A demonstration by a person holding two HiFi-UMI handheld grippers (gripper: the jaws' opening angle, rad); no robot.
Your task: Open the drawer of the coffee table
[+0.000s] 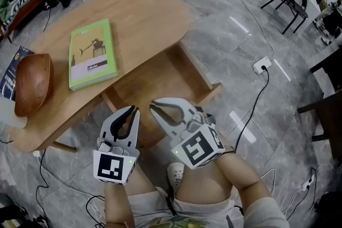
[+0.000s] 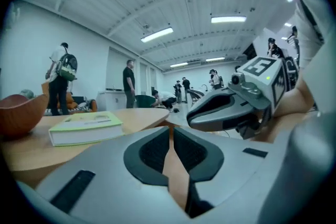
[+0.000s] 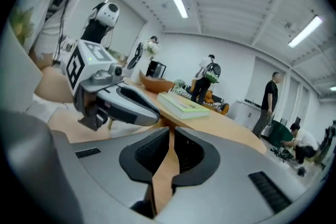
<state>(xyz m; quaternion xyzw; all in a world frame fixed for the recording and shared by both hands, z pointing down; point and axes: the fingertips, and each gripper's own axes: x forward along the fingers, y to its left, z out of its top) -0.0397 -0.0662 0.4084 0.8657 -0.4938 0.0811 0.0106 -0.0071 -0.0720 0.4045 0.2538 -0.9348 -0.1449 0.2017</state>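
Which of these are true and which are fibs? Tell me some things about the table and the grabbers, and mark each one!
1. The green book lies on the coffee table. True.
2. The wooden bowl sits on top of the green book. False: it sits beside it.
3. The left hand-held gripper holds a cup. False: its jaws are shut on nothing.
4. The right hand-held gripper is shut and empty. True.
5. The drawer is pushed all the way in. False: it sticks out from under the tabletop.
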